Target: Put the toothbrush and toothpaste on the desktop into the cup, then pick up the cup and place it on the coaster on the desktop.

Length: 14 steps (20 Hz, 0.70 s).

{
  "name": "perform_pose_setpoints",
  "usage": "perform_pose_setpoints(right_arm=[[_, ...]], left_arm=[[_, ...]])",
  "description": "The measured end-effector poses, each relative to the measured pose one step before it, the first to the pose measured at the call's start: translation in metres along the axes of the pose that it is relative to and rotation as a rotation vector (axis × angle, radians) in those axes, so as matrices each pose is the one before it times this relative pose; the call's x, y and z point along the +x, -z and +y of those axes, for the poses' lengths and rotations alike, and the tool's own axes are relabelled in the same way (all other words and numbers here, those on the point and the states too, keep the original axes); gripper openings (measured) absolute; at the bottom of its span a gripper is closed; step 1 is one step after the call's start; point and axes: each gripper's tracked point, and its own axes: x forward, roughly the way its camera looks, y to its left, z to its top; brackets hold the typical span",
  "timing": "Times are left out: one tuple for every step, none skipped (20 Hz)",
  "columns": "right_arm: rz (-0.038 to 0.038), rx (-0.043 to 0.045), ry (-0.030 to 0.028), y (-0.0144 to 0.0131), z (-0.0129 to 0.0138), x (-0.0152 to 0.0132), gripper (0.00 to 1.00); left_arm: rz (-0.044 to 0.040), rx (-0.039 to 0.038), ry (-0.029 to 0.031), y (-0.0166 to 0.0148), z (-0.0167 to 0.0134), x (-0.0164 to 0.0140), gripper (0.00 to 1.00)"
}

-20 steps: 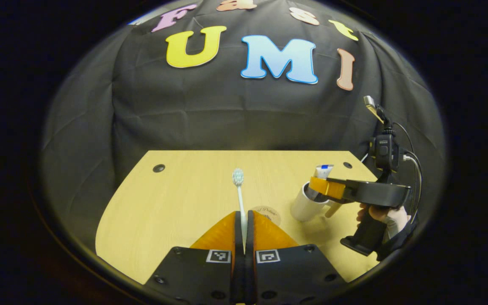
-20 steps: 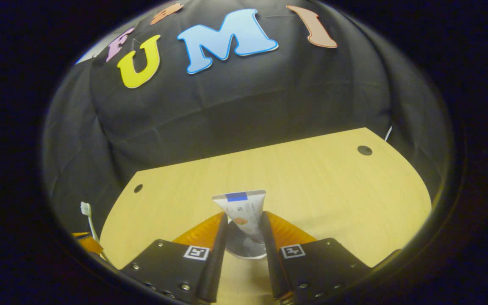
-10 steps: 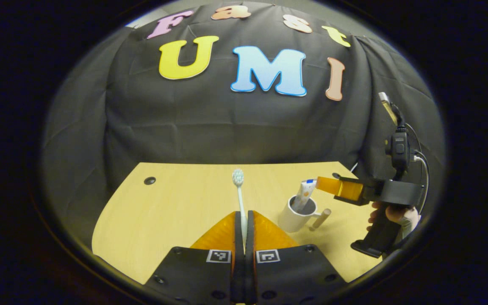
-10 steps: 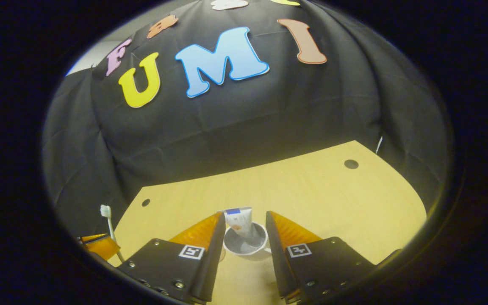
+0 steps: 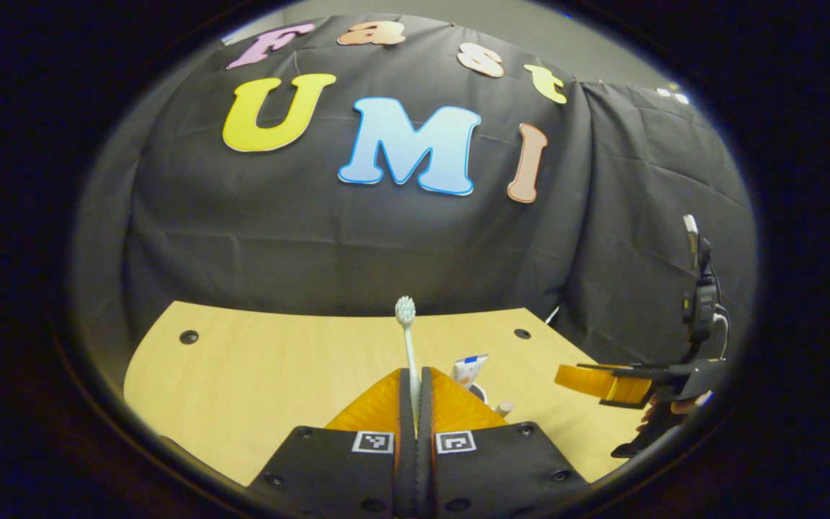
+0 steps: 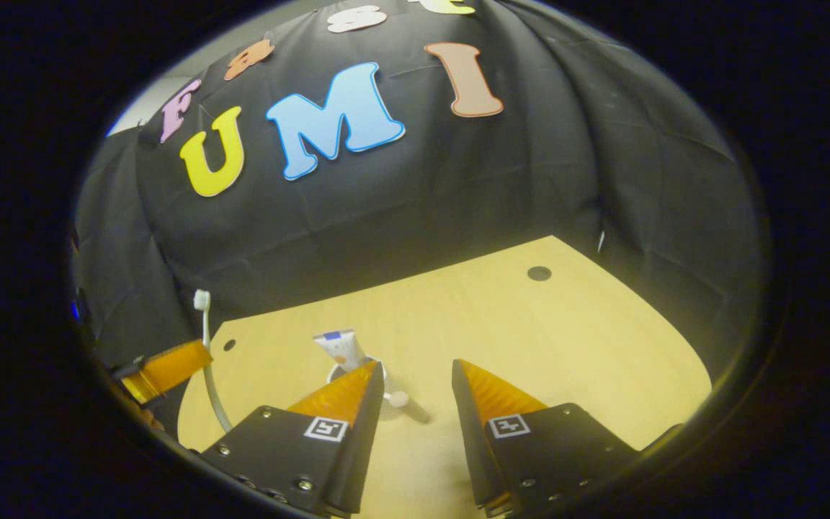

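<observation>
The light wooden desktop is seen with broad bare surface to the right of the right gripper; its far edge meets the black cloth wall, and a dark round hole is noted near the far right corner.

The right gripper's orange fingers are held wide apart, with nothing between them. Just beyond its left finger stands the white cylindrical cup, mostly hidden, its pale handle jutting toward the gap. The white toothpaste tube with blue end band stands tilted in the cup.

The left gripper is clamped together on the white slender toothbrush, bristle head upward. In the left gripper view the toothpaste tube and cup handle are seen just right of the fingers, and the right gripper well apart at the right edge. In the right gripper view the left gripper and toothbrush appear at far left.

Compared with 0.5 s earlier, the right gripper has been drawn back from above the cup, and the left gripper brought nearer the cup.
</observation>
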Motion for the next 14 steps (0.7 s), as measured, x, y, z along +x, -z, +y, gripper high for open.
perform_pose_setpoints(right_arm=[[0.00316,-0.00058,0.01184,0.00256,-0.01002,-0.00596,0.56],[0.00723,0.00173,0.01261,0.00424,-0.01016,-0.00471,0.56],[0.00557,0.00493,0.01246,0.00264,-0.01059,-0.00364,0.56],[0.00937,0.00841,0.01126,0.00411,-0.01076,-0.00320,0.56],[0.00857,0.00977,0.00624,0.00195,-0.00865,-0.00229,0.56],[0.00770,0.00645,0.00612,0.00174,-0.00899,-0.00221,0.56],[0.00666,0.00212,0.00373,0.00088,-0.00804,-0.00071,0.56],[0.00564,-0.00117,0.00214,0.00182,-0.00699,-0.00009,0.56],[0.00596,-0.00373,0.00001,0.00109,-0.00666,-0.00042,0.56],[0.00535,-0.00462,0.00118,0.00132,-0.00673,0.00020,0.56],[0.00654,-0.00274,-0.00199,0.00071,-0.00534,0.00048,0.56],[0.00788,-0.00274,-0.00158,0.00241,-0.00512,0.00113,0.56],[0.00703,-0.00365,-0.00082,0.00131,-0.00618,-0.00013,0.56],[0.00616,-0.00548,0.00013,0.00185,-0.00576,0.00044,0.56]], left_arm=[[-0.00831,-0.00706,0.01737,0.00274,0.00054,0.01725,0.07],[-0.00526,-0.00797,0.01235,0.00117,-0.00003,0.01615,0.07],[-0.00391,-0.00739,0.01325,0.00135,-0.00165,0.01234,0.07],[-0.00566,-0.00891,0.01685,0.00514,-0.00094,0.01571,0.07],[-0.00424,-0.00616,0.01146,0.00359,-0.00151,0.00931,0.07],[-0.00525,-0.00288,0.00618,0.00271,-0.00116,0.00961,0.07],[-0.00555,-0.00201,0.00483,0.00090,-0.00297,0.00726,0.07],[-0.00857,-0.00121,0.00046,-0.00107,-0.00256,0.00751,0.07],[-0.01062,-0.00084,0.00178,-0.00130,-0.00282,0.00581,0.07],[-0.01087,0.00275,-0.00622,-0.00128,-0.00131,0.00705,0.07],[-0.01313,0.00512,-0.00799,-0.00304,-0.00142,0.00753,0.07],[-0.01692,0.00423,-0.01029,-0.00313,-0.00004,0.00712,0.07],[-0.01078,-0.00027,-0.00934,-0.00164,-0.00079,0.00591,0.07],[-0.00870,-0.00202,-0.01422,0.00135,0.00009,0.00516,0.07]])
